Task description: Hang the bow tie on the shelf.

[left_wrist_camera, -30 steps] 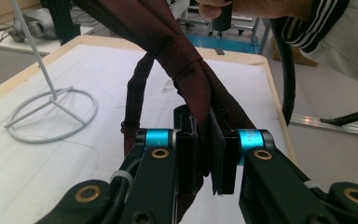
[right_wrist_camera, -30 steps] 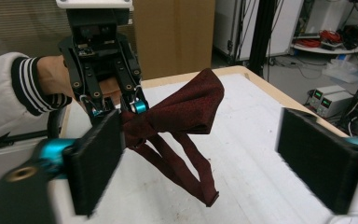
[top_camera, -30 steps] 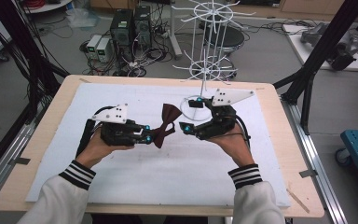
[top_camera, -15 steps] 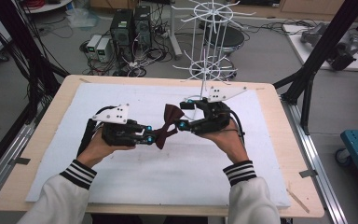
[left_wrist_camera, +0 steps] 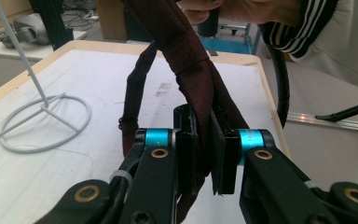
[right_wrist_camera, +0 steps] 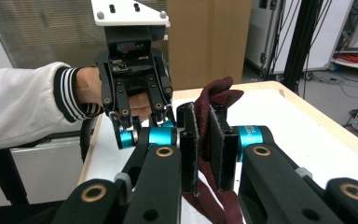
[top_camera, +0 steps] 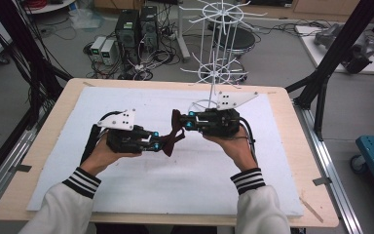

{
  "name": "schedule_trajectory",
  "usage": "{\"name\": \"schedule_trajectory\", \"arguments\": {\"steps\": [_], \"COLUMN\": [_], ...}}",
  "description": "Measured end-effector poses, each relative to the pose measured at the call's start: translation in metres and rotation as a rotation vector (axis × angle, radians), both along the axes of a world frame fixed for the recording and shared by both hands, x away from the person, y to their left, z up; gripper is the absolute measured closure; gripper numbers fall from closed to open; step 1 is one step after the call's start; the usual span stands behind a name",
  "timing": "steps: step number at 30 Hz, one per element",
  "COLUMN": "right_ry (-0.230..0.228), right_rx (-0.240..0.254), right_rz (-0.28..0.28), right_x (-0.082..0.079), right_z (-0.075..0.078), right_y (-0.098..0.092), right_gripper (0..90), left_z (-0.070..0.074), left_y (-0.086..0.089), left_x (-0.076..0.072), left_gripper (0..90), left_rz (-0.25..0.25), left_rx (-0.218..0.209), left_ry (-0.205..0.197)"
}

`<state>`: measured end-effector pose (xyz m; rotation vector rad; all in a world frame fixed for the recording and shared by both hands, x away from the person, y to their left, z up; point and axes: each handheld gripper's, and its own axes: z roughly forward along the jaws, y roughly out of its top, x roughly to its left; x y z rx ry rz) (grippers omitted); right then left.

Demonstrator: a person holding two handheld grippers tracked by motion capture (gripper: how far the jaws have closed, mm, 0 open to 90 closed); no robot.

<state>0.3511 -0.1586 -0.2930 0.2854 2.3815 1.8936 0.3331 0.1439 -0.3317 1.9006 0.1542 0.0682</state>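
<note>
1. Bow tie (top_camera: 174, 135), dark red, hangs above the worktop (top_camera: 141, 190) between both tools.
2. Right tool (top_camera: 189, 122) was open a second ago; its jaws have just been closing and now pinch one wing.
3. Left tool (top_camera: 158, 142) is clenched on the other wing.
4. Two-handed hold looks set, likely ready to carry toward the white wire rack (top_camera: 217, 29).
5. No readable writing or brands anywhere.
</note>
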Motion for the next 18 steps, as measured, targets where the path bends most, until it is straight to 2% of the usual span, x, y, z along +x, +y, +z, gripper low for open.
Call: {"name": "schedule_trajectory", "arguments": {"steps": [3, 4, 6, 7, 8, 9, 10, 11, 12, 13, 15, 18], "right_ry": [0.001, -0.004, -0.014, -0.013, -0.013, -0.016, -0.015, -0.014, -0.019, -0.020, -0.024, -0.025], "right_rx": [0.003, 0.001, 0.001, 0.003, 0.005, 0.008, 0.011, 0.009, 0.008, 0.011, 0.017, 0.028], "right_rz": [-0.004, -0.006, -0.020, -0.027, -0.034, -0.042, -0.046, -0.057, -0.066, -0.076, -0.082, -0.120], "right_x": [-0.001, -0.001, -0.002, -0.002, -0.003, -0.003, -0.003, -0.003, -0.003, -0.004, -0.004, -0.005], "right_z": [0.001, 0.001, 0.002, 0.002, 0.002, 0.003, 0.003, 0.003, 0.003, 0.003, 0.003, 0.002], "right_y": [0.000, -0.001, -0.002, -0.003, -0.004, -0.006, -0.007, -0.009, -0.011, -0.013, -0.015, -0.024], "right_gripper": [84.1, 84.2, 84.1, 84.1, 84.1, 84.1, 84.1, 84.1, 84.1, 84.1, 84.1, 84.1], "left_z": [-0.001, -0.001, -0.003, -0.004, -0.005, -0.006, -0.007, -0.009, -0.010, -0.010, -0.011, -0.014], "left_y": [0.000, 0.000, 0.002, 0.002, 0.001, 0.001, 0.002, 0.005, 0.007, 0.009, 0.012, 0.025], "left_x": [0.001, 0.001, 0.001, 0.001, 0.000, -0.001, -0.001, -0.001, -0.002, -0.002, -0.003, -0.003], "left_gripper": [79.0, 75.7, 68.9, 60.6, 42.4, 23.8, 13.5, 13.3, 11.1, 5.6, 1.7, 1.7], "left_rz": [0.006, 0.024, 0.026, 0.052, 0.100, 0.156, 0.172, 0.177, 0.204, 0.229, 0.244, 0.283], "left_rx": [0.001, 0.002, -0.011, -0.022, -0.037, -0.030, -0.030, -0.052, -0.064, -0.070, -0.085, -0.104], "left_ry": [0.008, 0.009, 0.019, 0.013, 0.007, -0.010, -0.026, -0.041, -0.059, -0.074, -0.078, -0.098]}}
